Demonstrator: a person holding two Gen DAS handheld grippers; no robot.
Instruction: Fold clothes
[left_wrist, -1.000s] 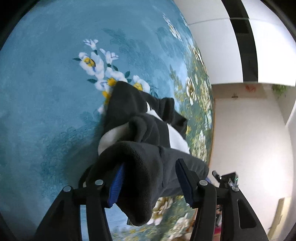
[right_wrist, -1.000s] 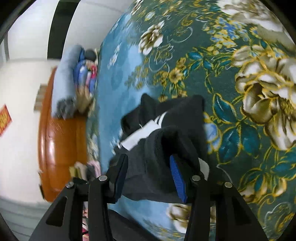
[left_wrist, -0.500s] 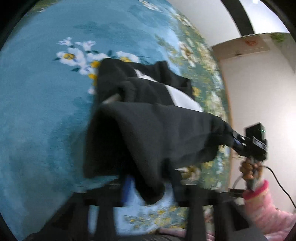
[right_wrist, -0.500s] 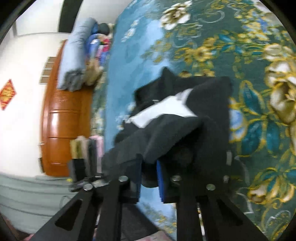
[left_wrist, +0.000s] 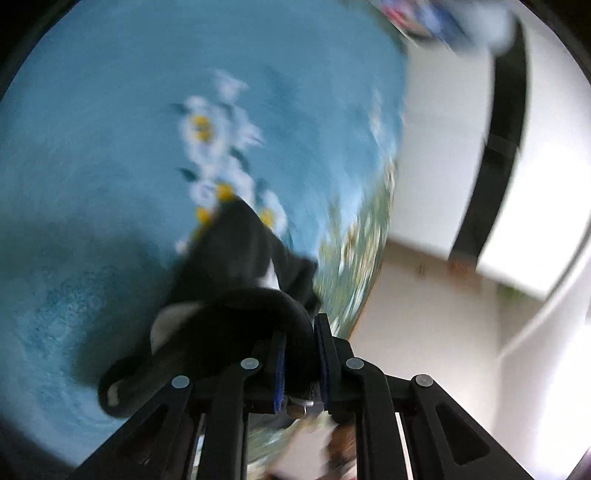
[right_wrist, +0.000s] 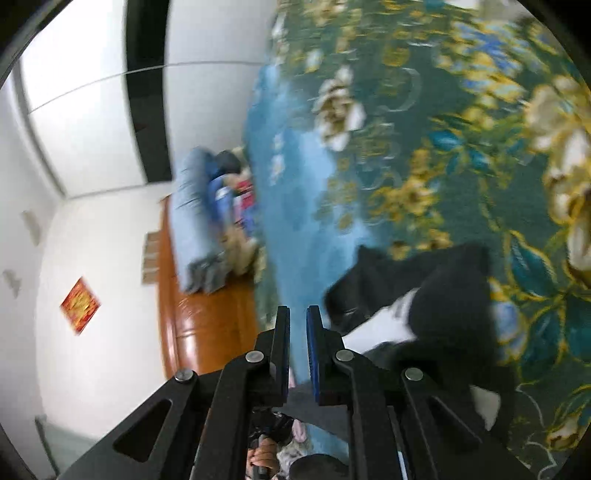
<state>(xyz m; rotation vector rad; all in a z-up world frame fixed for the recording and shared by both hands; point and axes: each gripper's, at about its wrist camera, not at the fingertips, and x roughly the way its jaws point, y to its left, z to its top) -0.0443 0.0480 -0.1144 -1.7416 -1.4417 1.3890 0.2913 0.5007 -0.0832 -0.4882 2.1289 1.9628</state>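
Garment, black and white, lies bunched on your floral bedspread. Your left gripper clamps its fold; your right gripper jaws are nearly together, gripping nothing visible.

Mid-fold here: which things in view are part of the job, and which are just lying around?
Job:
black-and-white garment
left gripper, clamped on it
right gripper, nearly closed, nothing visible between the pads
floral blanket underneath

Lying about:
blue folded bedding
wooden cabinet
red wall decoration

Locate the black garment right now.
Left wrist view: black garment bunched low-centre on the blue floral bedspread, one fold pinched in the left gripper.
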